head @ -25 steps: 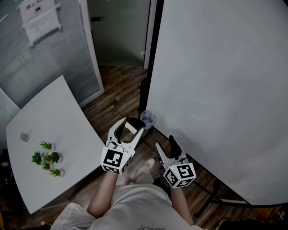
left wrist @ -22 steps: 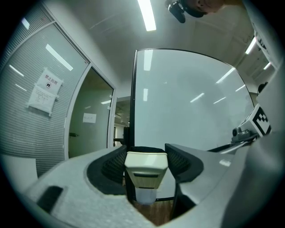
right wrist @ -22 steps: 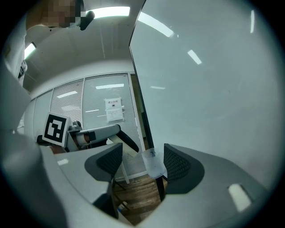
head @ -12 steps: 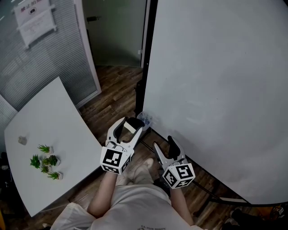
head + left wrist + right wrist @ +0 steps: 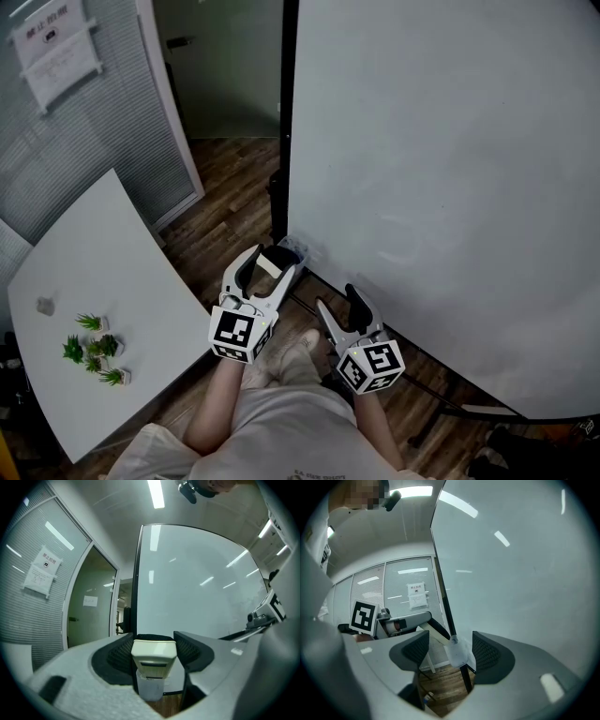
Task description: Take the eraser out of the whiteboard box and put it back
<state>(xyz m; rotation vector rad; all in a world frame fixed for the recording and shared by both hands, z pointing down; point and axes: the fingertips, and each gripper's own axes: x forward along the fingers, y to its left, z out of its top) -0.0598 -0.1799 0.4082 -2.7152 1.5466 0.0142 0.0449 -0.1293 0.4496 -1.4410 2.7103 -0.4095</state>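
Observation:
My left gripper (image 5: 268,262) is shut on a cream eraser (image 5: 270,266), held level near the lower left corner of the whiteboard (image 5: 450,187). Just beyond its tips, the translucent whiteboard box (image 5: 299,248) hangs at that corner. In the left gripper view the eraser (image 5: 153,655) sits upright between the black pads (image 5: 119,655), with the box (image 5: 151,689) right behind and below it. My right gripper (image 5: 337,301) stands open and empty, a little to the right and nearer to me. Between its pads, the right gripper view shows the box (image 5: 457,654) farther off.
A white table (image 5: 103,281) with small green plants (image 5: 92,345) stands at the left. Behind it are a blinds-covered glass wall (image 5: 66,122) and a doorway (image 5: 220,66). Black stand legs (image 5: 441,405) of the board run over the wooden floor (image 5: 230,202).
The left gripper with the eraser has come closer to the box at the board's corner. The right gripper has stayed put.

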